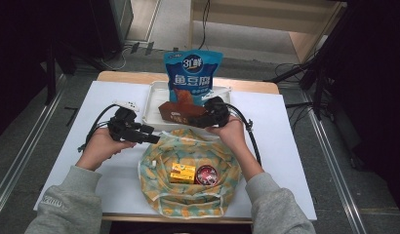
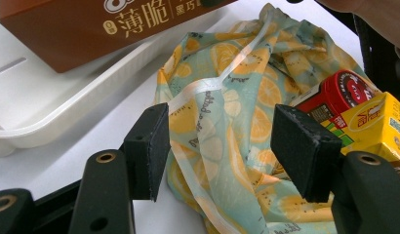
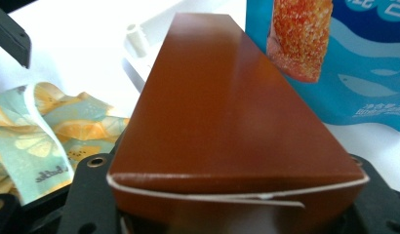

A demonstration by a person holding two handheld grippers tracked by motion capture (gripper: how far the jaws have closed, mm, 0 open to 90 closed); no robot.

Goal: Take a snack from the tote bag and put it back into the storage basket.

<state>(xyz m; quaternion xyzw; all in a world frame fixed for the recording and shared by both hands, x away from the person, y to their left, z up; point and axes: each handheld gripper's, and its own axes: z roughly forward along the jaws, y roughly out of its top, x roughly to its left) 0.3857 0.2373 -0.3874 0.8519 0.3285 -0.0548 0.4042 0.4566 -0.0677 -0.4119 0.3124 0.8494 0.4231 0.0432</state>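
A brown snack box (image 1: 181, 113) (image 3: 227, 112) is held over the front of the white tray (image 1: 151, 105), with my right gripper (image 1: 199, 120) shut on its right end. In front of it lies an open drawstring bag (image 1: 188, 197) (image 2: 237, 97) printed with orange slices. Inside the bag are a yellow carton (image 1: 182, 172) (image 2: 378, 122) and a red can (image 1: 206, 174) (image 2: 347, 87). My left gripper (image 1: 151, 138) (image 2: 222, 146) is at the bag's back left rim, jaws wide apart with the rim fabric and its ribbon loose between them.
A blue fish-tofu pouch (image 1: 193, 73) (image 3: 354, 63) stands upright at the back of the tray. The white table top (image 1: 295, 156) has bare room left and right of the bag. Cables trail from both grippers across the table.
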